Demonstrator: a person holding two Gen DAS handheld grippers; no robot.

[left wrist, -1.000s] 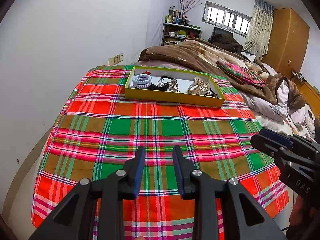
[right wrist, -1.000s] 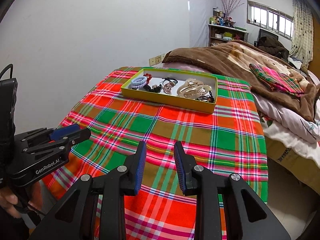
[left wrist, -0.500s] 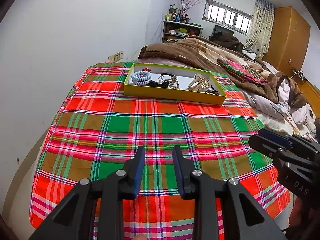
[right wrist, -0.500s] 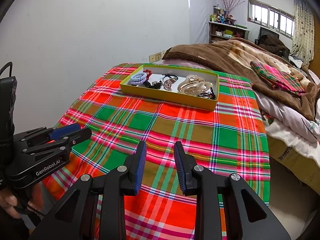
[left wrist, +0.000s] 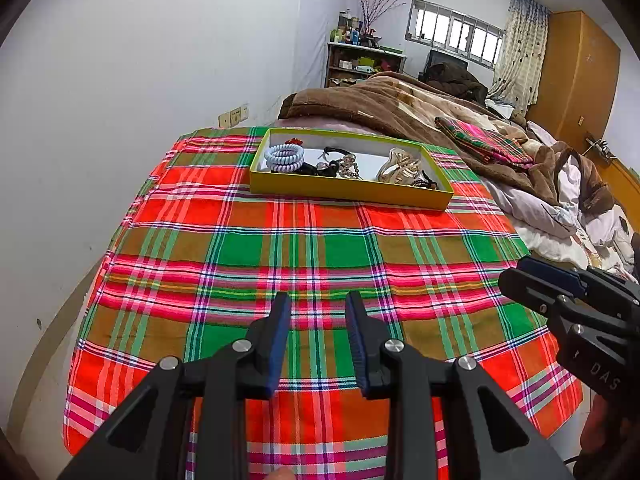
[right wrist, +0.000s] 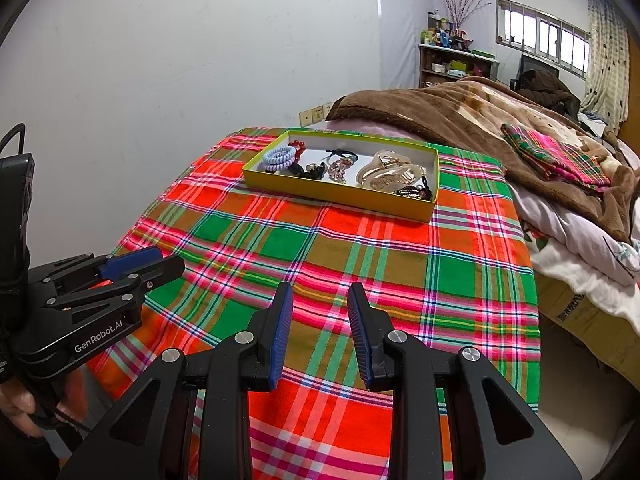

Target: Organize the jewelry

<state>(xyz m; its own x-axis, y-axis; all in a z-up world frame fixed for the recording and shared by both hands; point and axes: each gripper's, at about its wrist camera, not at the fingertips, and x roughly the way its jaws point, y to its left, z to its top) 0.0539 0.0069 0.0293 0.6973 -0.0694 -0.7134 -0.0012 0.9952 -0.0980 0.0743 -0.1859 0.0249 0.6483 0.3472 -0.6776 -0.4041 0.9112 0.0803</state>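
A shallow yellow-green tray [left wrist: 348, 193] [right wrist: 336, 197] lies at the far end of the plaid cloth [left wrist: 280, 248]. It holds pale blue coil hair ties [left wrist: 285, 157] [right wrist: 280, 159], a red bead bracelet [right wrist: 298, 145], black hair ties, a pink crystal piece [right wrist: 339, 168], gold hair claws [left wrist: 400, 166] [right wrist: 388, 174] and a dark bead bracelet [right wrist: 414, 191]. My left gripper [left wrist: 318, 300] hovers open over the near part of the cloth, well short of the tray, with nothing between its blue pads. My right gripper [right wrist: 320, 292] stands open and empty beside it. Each shows at the edge of the other's view [left wrist: 536, 280] [right wrist: 160, 264].
A white wall runs close along the left. Behind and right of the tray lie a brown blanket [left wrist: 380, 108], a folded plaid cloth [left wrist: 488, 142] and rumpled bedding [right wrist: 580, 240]. A cluttered shelf [left wrist: 360, 60] and a wooden wardrobe [left wrist: 576, 76] stand at the back.
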